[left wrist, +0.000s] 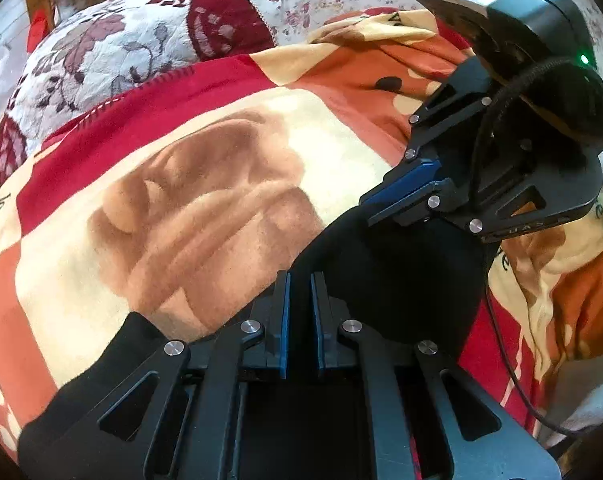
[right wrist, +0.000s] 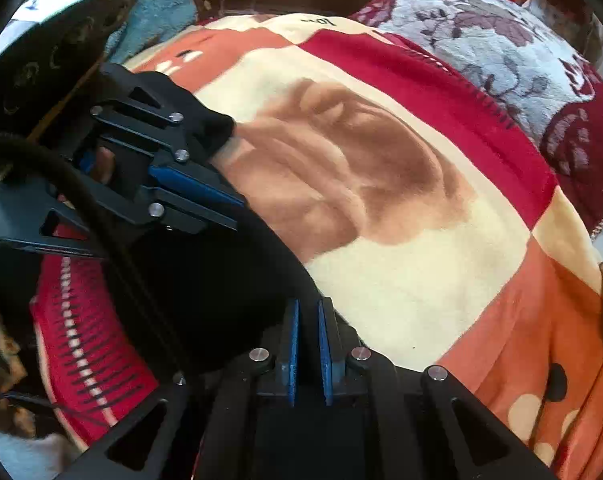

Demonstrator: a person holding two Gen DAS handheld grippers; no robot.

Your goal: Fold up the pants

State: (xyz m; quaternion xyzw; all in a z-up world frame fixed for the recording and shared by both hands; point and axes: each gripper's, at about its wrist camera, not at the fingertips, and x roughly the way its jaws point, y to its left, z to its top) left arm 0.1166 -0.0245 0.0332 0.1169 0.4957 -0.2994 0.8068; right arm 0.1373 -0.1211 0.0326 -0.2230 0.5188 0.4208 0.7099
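Left wrist view: the left gripper (left wrist: 300,280) at bottom centre had its fingers clamped on the black pants (left wrist: 401,276), which lay lower right on the patterned blanket (left wrist: 221,168). Right wrist view: the right gripper (right wrist: 308,308), bottom centre, pinched the pants (right wrist: 221,280) too, fingers nearly together; the left gripper (right wrist: 237,212) gripped at mid-left.

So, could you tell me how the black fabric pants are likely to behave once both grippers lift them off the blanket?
The black fabric pants will probably sag between the left gripper and right gripper, since the cloth follows the blanket's bumps. They look thin, so likely light. On the fuzzy orange, red and cream patterned blanket they may drag rather than slide.
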